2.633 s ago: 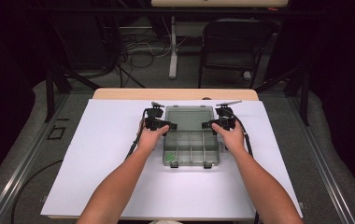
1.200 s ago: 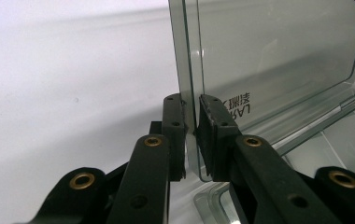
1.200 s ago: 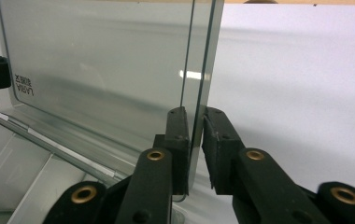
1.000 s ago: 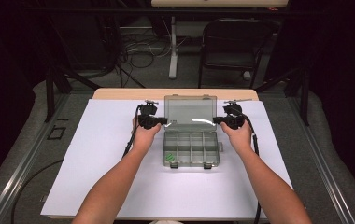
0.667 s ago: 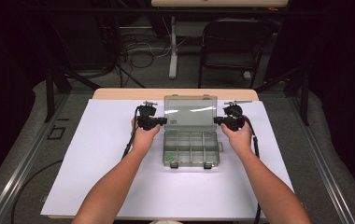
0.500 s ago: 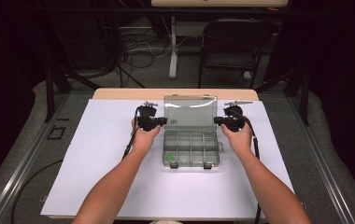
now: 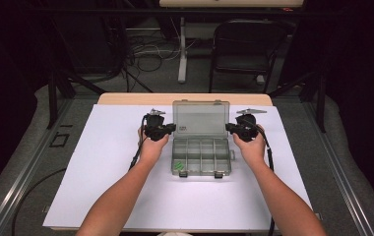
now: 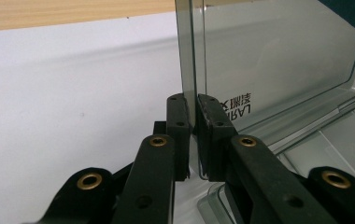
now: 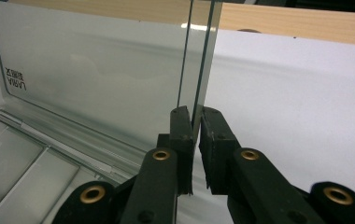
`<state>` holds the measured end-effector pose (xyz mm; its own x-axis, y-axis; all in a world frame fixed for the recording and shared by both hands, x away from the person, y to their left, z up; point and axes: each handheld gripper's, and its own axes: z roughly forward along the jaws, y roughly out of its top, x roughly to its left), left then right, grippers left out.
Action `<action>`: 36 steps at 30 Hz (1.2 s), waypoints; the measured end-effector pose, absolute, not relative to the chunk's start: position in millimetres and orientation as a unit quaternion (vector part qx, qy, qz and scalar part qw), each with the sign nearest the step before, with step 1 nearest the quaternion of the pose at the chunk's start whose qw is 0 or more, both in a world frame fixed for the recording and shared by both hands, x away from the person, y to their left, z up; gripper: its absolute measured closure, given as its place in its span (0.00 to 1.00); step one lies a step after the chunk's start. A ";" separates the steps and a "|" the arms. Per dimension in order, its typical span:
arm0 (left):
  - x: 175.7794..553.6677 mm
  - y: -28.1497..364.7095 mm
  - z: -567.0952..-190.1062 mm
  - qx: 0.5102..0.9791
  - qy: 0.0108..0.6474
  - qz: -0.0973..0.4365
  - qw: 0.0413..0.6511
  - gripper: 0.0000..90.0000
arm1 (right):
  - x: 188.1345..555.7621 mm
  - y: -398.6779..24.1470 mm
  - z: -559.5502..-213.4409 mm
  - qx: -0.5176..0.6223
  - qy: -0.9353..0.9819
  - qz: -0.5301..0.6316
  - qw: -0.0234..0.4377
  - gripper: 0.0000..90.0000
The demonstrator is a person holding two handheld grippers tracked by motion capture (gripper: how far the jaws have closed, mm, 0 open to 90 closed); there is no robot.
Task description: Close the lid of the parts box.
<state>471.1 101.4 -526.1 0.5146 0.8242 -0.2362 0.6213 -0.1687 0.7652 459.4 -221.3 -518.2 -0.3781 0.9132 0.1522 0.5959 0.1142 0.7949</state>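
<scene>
We look down on a white sheet (image 7: 101, 167) covering a wooden table (image 7: 126, 98). Near its far middle sits a clear plastic compartment box (image 7: 201, 156), with its smoky transparent lid (image 7: 201, 118) standing upright at the far side.

Our left gripper (image 7: 168, 130) pinches the lid's left edge. In the left gripper view the left gripper (image 8: 193, 135) has both black pads pressed flat against the thin side wall of the lid (image 8: 278, 51), one on each face. Our right gripper (image 7: 232, 129) does the same on the lid's right edge; in the right gripper view the right gripper (image 9: 195, 140) has its jaws clamped on the rim of the lid (image 9: 87, 74), the near pad tight to the plastic.

The tray of the box lies between our two hands, its two front latches facing us. A small green item (image 7: 178, 166) sits in the tray's near left compartment.

Bare white sheet spreads wide to the left, to the right and toward us. Beyond the lid only a narrow strip of sheet and then the table's wooden far edge remain. A dark chair (image 7: 246, 49) stands on the floor past the table.
</scene>
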 end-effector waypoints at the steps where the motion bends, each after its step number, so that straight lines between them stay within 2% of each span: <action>1: 470.6 101.6 -526.4 0.755 0.476 0.120 0.434 0.93 | 458.8 -221.3 -518.1 0.521 0.722 0.413 0.194 0.94; 16: 463.5 101.7 -528.2 0.755 0.463 0.142 0.442 0.93 | 451.5 -220.2 -519.3 0.507 0.722 0.418 0.216 0.94; 26: 463.8 102.6 -528.1 0.754 0.467 0.136 0.441 0.92 | 449.8 -219.0 -520.5 0.503 0.720 0.423 0.224 0.94; 29: 466.0 104.4 -527.3 0.748 0.477 0.110 0.448 0.86 | 449.4 -218.2 -520.4 0.502 0.719 0.424 0.226 0.94; 36: 471.9 104.4 -514.4 0.746 0.485 0.123 0.440 0.76 | 449.2 -218.4 -520.8 0.500 0.719 0.426 0.227 0.94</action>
<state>471.9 104.4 -514.4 0.5002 0.8311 -0.2432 0.6143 -0.1425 0.7761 449.2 -218.4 -520.8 -0.3958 0.9129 0.0999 0.5257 0.1361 0.8397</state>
